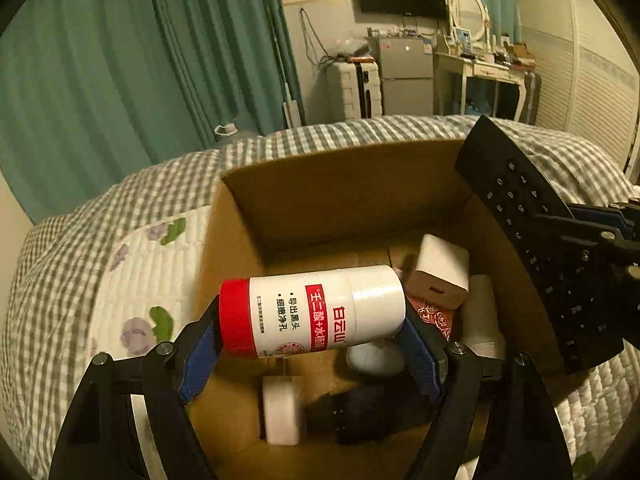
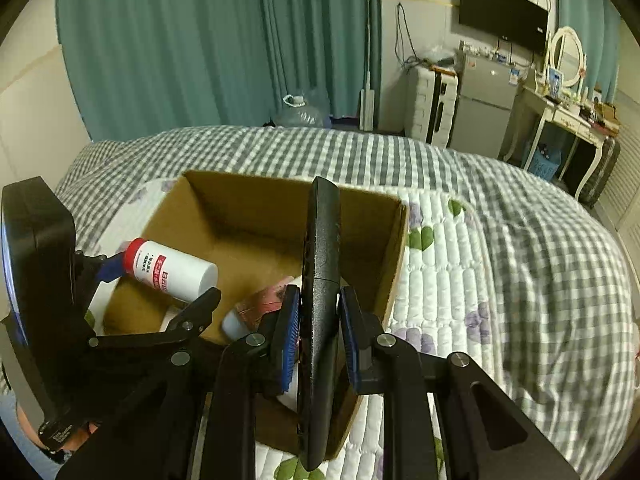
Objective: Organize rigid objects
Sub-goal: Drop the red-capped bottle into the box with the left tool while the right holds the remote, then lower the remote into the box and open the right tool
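Observation:
My left gripper [image 1: 312, 322] is shut on a white bottle with a red cap [image 1: 312, 310], held sideways over the open cardboard box [image 1: 320, 192]. The bottle also shows in the right wrist view [image 2: 170, 270]. My right gripper [image 2: 318, 320] is shut on a black remote control [image 2: 320, 300], held on edge above the box's right side; the remote also shows in the left wrist view [image 1: 536, 232]. Inside the box lie a white charger cube [image 1: 440, 272], a white plug adapter [image 1: 282, 410], a red patterned item [image 1: 436, 318] and a dark object [image 1: 372, 408].
The box [image 2: 392, 248] sits on a bed with a grey checked cover [image 2: 520, 240] and a white floral quilt [image 1: 140, 280]. Teal curtains, a suitcase [image 1: 354, 88], a small fridge [image 1: 406, 80] and a dressing table [image 1: 480, 76] stand behind the bed.

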`<state>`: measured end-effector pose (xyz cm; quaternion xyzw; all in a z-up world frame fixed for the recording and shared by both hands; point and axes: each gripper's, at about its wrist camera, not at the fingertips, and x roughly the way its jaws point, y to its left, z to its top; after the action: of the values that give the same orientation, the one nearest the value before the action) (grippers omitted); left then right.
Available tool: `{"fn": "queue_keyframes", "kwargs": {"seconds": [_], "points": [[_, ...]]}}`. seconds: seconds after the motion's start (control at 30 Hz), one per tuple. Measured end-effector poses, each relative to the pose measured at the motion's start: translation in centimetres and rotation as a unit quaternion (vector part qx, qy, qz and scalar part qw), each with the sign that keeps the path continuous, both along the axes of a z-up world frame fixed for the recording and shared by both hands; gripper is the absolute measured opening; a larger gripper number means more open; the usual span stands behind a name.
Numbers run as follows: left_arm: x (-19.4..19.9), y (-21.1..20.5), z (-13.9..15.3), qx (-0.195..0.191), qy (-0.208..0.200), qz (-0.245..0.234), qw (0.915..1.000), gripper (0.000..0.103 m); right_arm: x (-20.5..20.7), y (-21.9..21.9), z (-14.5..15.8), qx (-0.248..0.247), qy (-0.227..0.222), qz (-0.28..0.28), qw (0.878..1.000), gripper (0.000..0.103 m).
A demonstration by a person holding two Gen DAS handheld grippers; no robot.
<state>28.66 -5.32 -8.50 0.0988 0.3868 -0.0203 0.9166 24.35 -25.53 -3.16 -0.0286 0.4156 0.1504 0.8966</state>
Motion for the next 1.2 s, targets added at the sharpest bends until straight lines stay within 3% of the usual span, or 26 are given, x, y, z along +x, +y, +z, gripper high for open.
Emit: {"fn": "queue_keyframes", "kwargs": {"seconds": [0.13, 0.4, 0.63, 1.0, 1.2], "points": [[0.4, 0.3, 0.0, -0.008, -0.002, 0.010, 0.9999, 0.083, 0.6, -0.1, -0.9, 0.003, 0.006, 0.002, 1.000, 0.019], [-1.2, 1.8, 4.3, -0.025, -0.033, 0.024, 0.9989, 0.083, -0.2, 0.5, 0.3, -0.003, 0.000, 0.006, 1.000, 0.019], [-2.9, 4.6, 6.1, -0.025, -0.045, 0.040, 0.9979, 0.083, -0.8, 2.7, 1.3, 0.013, -0.006, 0.021, 1.000, 0.019], [-3.0, 8.4, 4.7, -0.038, -0.052, 0.064, 0.9959, 0.083, 2.2, 7.3, -3.2, -0.013, 0.039, 0.033, 0.999, 0.020], [-3.1, 9.3, 4.3, -0.034, -0.046, 0.065, 0.9962, 0.083, 3.4, 7.6, -2.2, -0.018, 0.018, 0.018, 1.000, 0.028]]}}
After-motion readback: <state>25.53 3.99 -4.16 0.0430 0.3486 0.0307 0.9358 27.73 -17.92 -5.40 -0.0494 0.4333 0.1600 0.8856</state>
